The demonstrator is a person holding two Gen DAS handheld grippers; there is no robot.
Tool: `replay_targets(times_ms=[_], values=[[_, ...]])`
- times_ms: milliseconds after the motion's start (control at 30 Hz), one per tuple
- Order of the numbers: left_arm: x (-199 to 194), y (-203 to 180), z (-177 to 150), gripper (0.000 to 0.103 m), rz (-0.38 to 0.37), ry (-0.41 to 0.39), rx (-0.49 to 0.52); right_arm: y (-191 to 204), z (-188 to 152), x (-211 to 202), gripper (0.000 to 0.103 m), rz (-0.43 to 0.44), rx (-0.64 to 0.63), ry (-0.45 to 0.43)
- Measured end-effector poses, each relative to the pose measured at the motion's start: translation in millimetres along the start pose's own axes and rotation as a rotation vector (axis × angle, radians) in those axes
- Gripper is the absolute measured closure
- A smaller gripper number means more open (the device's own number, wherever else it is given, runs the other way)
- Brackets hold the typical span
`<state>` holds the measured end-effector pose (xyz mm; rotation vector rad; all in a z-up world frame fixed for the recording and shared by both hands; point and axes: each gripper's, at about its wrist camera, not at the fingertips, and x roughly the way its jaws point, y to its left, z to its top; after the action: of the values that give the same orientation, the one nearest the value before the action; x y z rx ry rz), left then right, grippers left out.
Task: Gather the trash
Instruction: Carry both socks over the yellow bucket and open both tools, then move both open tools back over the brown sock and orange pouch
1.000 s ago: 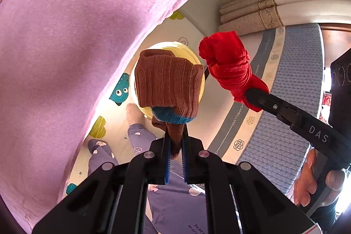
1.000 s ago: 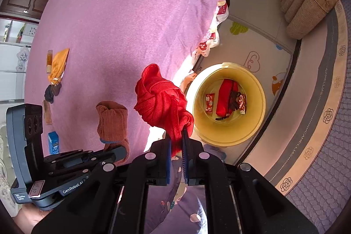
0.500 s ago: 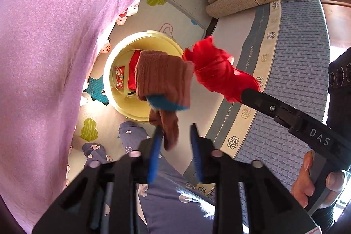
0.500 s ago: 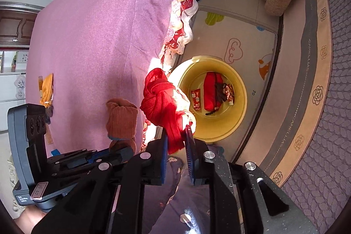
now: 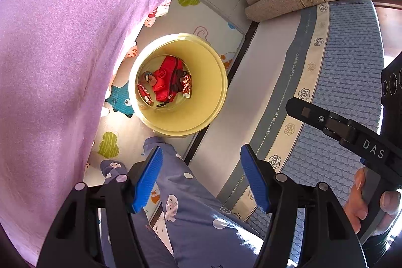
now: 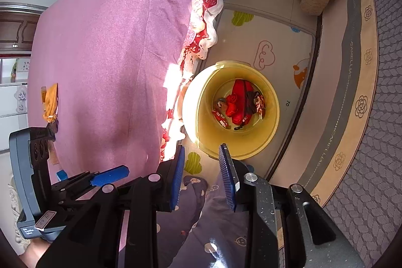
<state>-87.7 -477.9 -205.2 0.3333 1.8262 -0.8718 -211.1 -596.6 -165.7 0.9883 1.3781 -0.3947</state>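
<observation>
While the left gripper [image 5: 199,177] hangs above the floor, its blue-padded fingers [image 5: 148,178] stand wide apart with nothing between them. In the left wrist view, the yellow bucket [image 5: 216,102] sits on the floor at about 11 o'clock from those fingers, beside the edge of the purple-covered bed [image 5: 62,54]. Inside the bucket lie a red sock [image 5: 164,81], a brown sock [image 5: 148,77] at its 9 o'clock, and snack wrappers [image 5: 187,87] on either side of the red heap. A patterned play mat [image 5: 110,140] lies under the bucket. The person's blue pyjama leg [image 5: 196,212] fills the bottom centre. At 3 o'clock the right gripper [image 5: 296,107] reaches in, one black finger showing; from here I cannot tell how its fingers stand.

In the right wrist view, the right gripper [image 6: 202,176] shows its fingers [image 6: 227,177] parted and empty. The bucket [image 6: 272,122] lies at 12 o'clock from them, holding the same red sock [image 6: 238,102], brown sock [image 6: 221,103] and wrappers [image 6: 261,103]. The bed [image 6: 113,54] spreads from 9 to 12 o'clock, with an orange cloth [image 6: 51,102] near its far edge at 9 o'clock. The left gripper [image 6: 110,175] sits at 8 o'clock over the bed's edge. A grey patterned rug [image 6: 364,117] curves along 3 o'clock.
</observation>
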Motion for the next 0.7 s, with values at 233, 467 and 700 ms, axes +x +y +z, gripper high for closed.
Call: replay_targets(times_ms=[233,467,700], values=[[-23.6,22.2,-10.6,0.039,-0.013,-0.056,-0.038,39.4,-0.9,1.9,0.074,-0.006,-0.078,0.002],[-53.1,62.2,-31.7,0.039,-0.027,-0.125,-0.115,97.4,-5.8,9.1,0.074,-0.006,-0.171,0.009],[-85.9,122.0,-63.0,0.039,-0.039,-0.194,-0.217,175.1,-22.5,25.4,0.074,0.006,-0.288,0.029]])
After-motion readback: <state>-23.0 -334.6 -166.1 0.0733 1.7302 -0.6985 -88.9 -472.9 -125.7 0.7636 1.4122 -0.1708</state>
